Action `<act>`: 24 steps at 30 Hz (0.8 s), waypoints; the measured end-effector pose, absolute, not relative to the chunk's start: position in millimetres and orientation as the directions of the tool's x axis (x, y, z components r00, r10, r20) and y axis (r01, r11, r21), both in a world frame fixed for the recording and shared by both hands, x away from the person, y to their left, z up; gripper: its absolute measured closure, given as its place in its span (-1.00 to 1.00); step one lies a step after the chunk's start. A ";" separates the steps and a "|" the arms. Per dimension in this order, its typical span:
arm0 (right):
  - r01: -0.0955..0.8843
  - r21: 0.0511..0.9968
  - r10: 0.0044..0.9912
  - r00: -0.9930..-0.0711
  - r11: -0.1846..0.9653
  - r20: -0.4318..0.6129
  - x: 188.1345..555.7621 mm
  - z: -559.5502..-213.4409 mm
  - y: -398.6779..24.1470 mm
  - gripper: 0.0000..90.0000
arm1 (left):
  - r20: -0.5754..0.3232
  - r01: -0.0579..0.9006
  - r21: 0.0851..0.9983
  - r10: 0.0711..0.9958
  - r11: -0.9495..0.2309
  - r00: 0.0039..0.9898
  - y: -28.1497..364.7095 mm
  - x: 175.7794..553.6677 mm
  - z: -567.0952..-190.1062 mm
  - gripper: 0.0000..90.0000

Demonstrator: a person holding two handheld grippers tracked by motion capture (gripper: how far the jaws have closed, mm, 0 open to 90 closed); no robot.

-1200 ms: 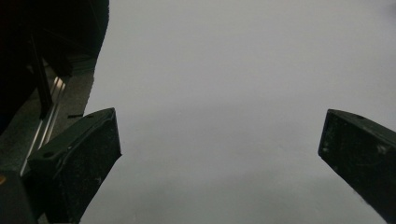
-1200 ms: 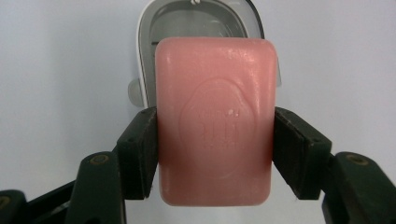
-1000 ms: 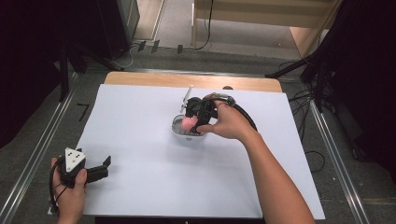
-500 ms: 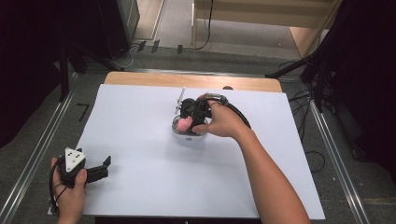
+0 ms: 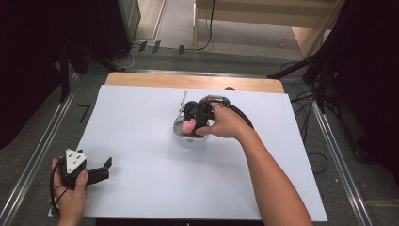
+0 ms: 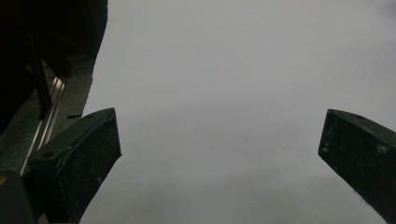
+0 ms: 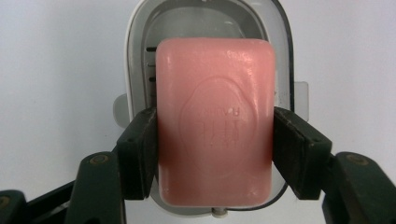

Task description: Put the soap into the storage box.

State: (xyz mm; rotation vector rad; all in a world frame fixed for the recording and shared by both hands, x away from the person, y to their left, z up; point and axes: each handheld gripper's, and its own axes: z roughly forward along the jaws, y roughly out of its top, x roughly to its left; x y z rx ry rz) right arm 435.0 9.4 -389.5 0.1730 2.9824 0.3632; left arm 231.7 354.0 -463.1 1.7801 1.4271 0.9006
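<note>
A pink bar of soap [image 7: 215,121] with an embossed stamp is clamped at its two long sides by my right gripper [image 7: 215,149], just above a white soap dish [image 7: 135,60] with drain slots. From above, the soap [image 5: 189,126] and right gripper [image 5: 195,120] hover over the dish [image 5: 181,134] at the middle of the table. My left gripper [image 5: 104,168] rests open near the front left corner, its pads [image 6: 84,154] wide apart over bare white surface.
A white sheet [image 5: 141,179] covers the table, with a wooden strip [image 5: 188,81] along the far edge. A thin metal rod [image 5: 182,101] lies behind the dish. Metal rails [image 5: 42,155] run along both table sides, and cables lie on the floor.
The right gripper with the soap has shifted slightly down over the dish. The left gripper has stayed in place.
</note>
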 end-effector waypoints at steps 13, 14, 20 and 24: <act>0.147 0.302 0.184 -0.978 0.942 -0.100 435.8 -381.5 0.0 -0.09 | 0.102 0.515 0.840 0.982 -0.172 0.161 354.0 231.7 -463.1 -1.00; 0.142 0.306 0.181 -0.978 0.941 -0.103 436.2 -381.1 -1.0 -0.11 | 0.100 0.516 0.839 0.982 -0.170 0.160 353.9 231.6 -463.1 -1.00; 0.179 0.318 0.220 -0.970 0.931 -0.099 435.6 -378.5 -11.3 -0.16 | 0.100 0.517 0.839 0.982 -0.169 0.158 354.0 231.7 -463.1 -1.00; 0.202 0.333 0.247 -0.964 0.921 -0.098 436.3 -375.9 -21.4 -0.19 | 0.101 0.516 0.839 0.982 -0.170 0.159 353.9 231.8 -463.1 -1.00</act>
